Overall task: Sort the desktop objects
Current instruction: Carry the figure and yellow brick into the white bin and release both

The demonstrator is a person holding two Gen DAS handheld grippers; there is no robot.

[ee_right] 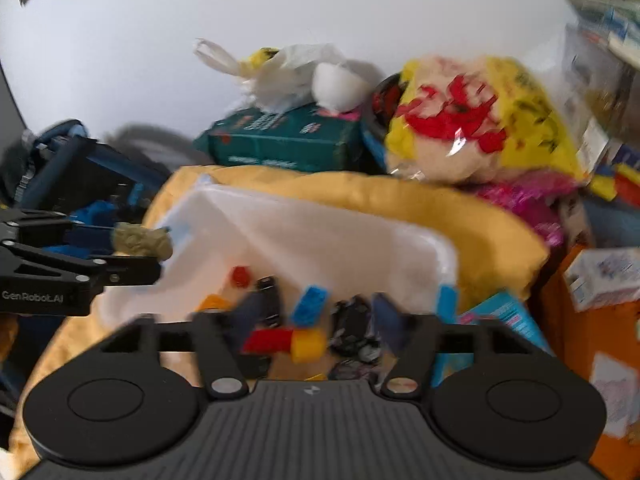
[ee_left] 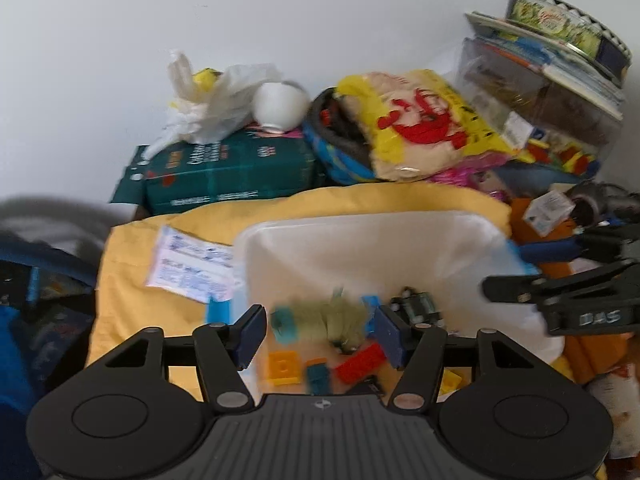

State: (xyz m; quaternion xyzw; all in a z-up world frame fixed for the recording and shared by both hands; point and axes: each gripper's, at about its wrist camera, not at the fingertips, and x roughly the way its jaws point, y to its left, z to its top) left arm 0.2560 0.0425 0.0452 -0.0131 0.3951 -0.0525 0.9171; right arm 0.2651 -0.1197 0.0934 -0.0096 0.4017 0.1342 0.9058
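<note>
My left gripper [ee_left: 320, 330] is shut on an olive-green fuzzy toy [ee_left: 332, 316] and holds it over the white plastic tub [ee_left: 360, 240]. The toy also shows in the right wrist view [ee_right: 142, 240], at the tub's left rim. My right gripper [ee_right: 316, 320] is open over the tub's near side, with nothing between its fingers. Loose bricks lie in the tub: red [ee_right: 266, 340], yellow [ee_right: 308, 344], blue [ee_right: 309, 306], and a black toy car [ee_right: 354, 330]. In the left wrist view, the right gripper [ee_left: 492, 290] reaches in from the right.
The tub sits on a yellow cloth [ee_left: 132, 280]. Behind it are a green box [ee_left: 228, 172], a white plastic bag [ee_left: 212, 108], a yellow-and-red bag [ee_left: 420, 128] and stacked books with a round tin [ee_left: 568, 32]. An orange box [ee_right: 592, 340] stands at the right.
</note>
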